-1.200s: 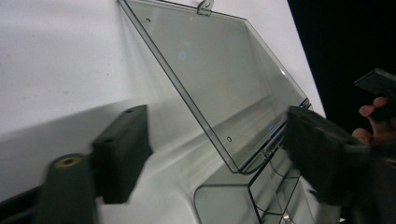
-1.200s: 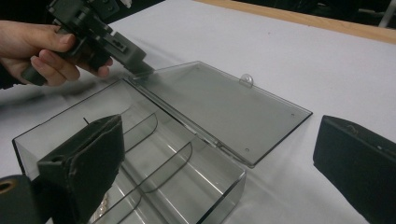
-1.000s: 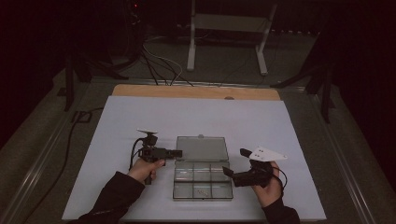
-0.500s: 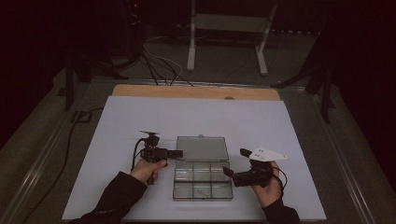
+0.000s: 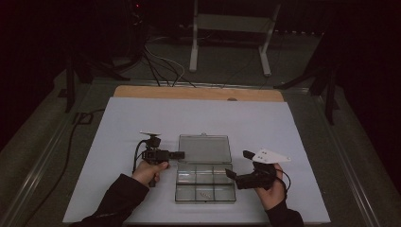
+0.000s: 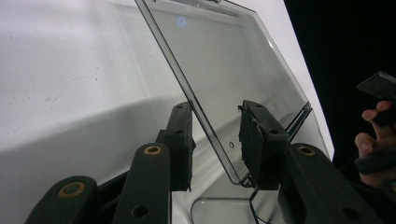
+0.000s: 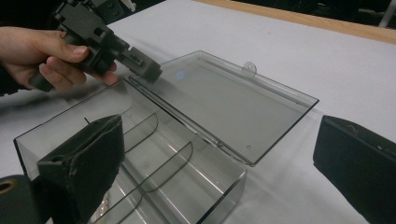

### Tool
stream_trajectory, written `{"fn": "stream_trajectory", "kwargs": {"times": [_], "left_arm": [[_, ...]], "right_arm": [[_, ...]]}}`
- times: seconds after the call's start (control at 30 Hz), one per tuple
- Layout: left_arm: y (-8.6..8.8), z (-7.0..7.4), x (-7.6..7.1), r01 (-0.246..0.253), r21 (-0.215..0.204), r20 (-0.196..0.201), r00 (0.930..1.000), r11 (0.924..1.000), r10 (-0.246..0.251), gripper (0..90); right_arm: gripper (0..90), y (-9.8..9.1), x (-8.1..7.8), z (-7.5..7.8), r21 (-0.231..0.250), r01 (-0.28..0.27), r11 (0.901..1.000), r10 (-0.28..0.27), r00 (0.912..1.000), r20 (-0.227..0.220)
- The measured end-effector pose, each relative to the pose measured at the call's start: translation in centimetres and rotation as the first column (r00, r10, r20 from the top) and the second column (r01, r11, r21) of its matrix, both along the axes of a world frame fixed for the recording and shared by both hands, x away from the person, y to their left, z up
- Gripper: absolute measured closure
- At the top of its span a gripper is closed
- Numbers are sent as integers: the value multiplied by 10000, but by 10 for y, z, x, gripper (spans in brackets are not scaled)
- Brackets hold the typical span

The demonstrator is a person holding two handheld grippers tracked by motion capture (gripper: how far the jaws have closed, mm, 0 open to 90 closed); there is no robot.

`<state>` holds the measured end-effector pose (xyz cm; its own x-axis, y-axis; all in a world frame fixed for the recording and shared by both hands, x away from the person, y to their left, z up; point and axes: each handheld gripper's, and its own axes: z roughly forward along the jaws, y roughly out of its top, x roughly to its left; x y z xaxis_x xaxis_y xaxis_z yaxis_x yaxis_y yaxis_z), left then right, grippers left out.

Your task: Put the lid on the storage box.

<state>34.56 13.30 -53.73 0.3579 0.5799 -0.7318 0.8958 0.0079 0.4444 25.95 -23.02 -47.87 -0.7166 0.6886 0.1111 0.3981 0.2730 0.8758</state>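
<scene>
Clear smoky plastic: one compartment box, lid swung fully back on its hinge. It sits near the front edge of a white sheet covering the table, roughly midway between the left and right edges. The base is split by low dividers into six cells; a few small pale bits lie in the front middle cell, too small to tell. The lid's far edge carries a small latch tab.

Left gripper: held in the person's left hand, just beside the box's left side, at the hinge end of the lid. In the left gripper view its jaws stand narrowly apart with the lid's near corner between them; the right pad looks close against the plastic, the left pad clear of it. Not clamped.

Right gripper: held in the person's right hand, at the box's right side, with a grey three-cornered plate on top. In the right gripper view its jaws stand wide, one over the box's near corner, the other out over bare sheet; nothing between them is gripped.

Open room: bare white sheet runs from the lid's far edge to a strip of wooden table edge at the back, and broadly toward both side edges. The front margin, between box and front edge, is slim.
</scene>
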Motion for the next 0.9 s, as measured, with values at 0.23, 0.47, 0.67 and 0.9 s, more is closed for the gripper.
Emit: {"fn": "stream_trajectory", "kwargs": {"times": [0.23,0.47,0.67,0.9], "left_arm": [[1,3,-1,63,-97,238,9997,9999,-61,717],[3,5,-1,158,-161,429,9990,9997,-151,745],[4,7,-1,237,-135,624,9978,9996,-228,764],[5,7,-1,366,-140,813,9961,9992,-353,774]], "right_arm": [[24,0,0,0,19,17,10000,-17,10000,7],[24,-1,0,0,71,25,10000,-25,10000,25],[24,-1,0,1,67,13,10000,-13,10000,14],[24,-1,0,0,126,17,9999,-16,10000,-33]]}}
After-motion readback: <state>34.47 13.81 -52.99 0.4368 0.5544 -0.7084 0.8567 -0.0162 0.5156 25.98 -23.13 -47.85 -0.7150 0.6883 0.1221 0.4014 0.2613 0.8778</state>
